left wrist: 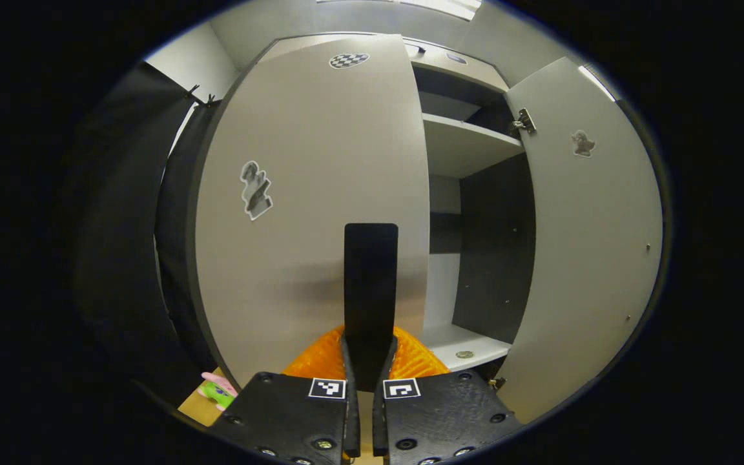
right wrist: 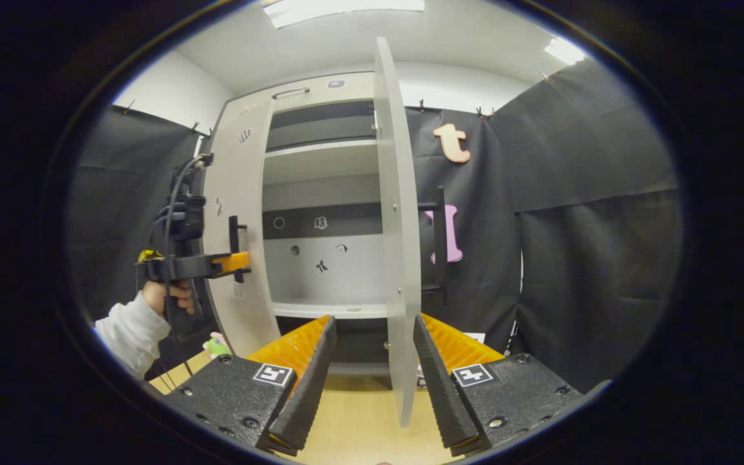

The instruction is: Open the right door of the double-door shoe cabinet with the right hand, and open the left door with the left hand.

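Observation:
The grey left door (left wrist: 307,194) of the shoe cabinet carries a black vertical handle (left wrist: 371,278). My left gripper (left wrist: 370,339) is shut on that handle, one finger on each side. The right door (left wrist: 591,245) stands swung wide open. In the right gripper view the right door (right wrist: 398,245) is edge-on, with its black handle (right wrist: 440,239) on the far side. My right gripper (right wrist: 372,381) is open, and the door's lower edge sits between its fingers without touching them. Farther left, a hand (right wrist: 165,297) holds the left gripper (right wrist: 230,261) on the left door (right wrist: 236,194), which is partly swung out.
Inside the cabinet are pale shelves (left wrist: 462,145) and a dark back panel (right wrist: 320,219). A small green and pink toy (left wrist: 217,391) lies on the wooden floor (right wrist: 359,413) by the left door. Black cloth walls close in on both sides.

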`<action>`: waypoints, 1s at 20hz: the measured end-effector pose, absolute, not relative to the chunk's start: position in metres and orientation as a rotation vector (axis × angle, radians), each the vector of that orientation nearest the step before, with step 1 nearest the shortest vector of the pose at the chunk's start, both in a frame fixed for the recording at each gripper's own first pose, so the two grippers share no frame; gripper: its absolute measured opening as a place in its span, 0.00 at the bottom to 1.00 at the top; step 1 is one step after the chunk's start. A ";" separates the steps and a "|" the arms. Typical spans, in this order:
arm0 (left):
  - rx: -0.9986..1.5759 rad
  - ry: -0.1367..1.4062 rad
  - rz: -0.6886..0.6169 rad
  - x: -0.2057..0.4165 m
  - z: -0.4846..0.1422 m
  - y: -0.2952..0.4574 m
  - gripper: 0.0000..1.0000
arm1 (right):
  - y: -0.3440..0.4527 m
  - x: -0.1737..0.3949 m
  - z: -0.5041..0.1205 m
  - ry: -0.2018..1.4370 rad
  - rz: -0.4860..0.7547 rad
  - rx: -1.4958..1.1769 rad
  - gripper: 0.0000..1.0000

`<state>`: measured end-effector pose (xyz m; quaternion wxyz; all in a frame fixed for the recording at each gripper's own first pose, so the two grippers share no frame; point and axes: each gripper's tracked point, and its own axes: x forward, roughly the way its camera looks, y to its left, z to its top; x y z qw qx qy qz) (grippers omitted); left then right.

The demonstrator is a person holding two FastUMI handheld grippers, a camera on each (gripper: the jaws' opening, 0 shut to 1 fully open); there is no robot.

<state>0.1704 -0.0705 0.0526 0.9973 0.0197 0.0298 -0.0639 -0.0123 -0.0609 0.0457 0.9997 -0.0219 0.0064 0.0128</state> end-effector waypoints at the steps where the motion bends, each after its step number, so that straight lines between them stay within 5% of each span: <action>1: 0.047 0.063 -0.131 0.162 0.053 -0.064 0.07 | -0.058 -0.014 0.045 0.014 0.029 -0.044 0.76; 20: 0.047 0.027 0.000 0.072 0.069 0.076 0.05 | 0.002 -0.002 0.036 0.028 0.113 -0.072 0.76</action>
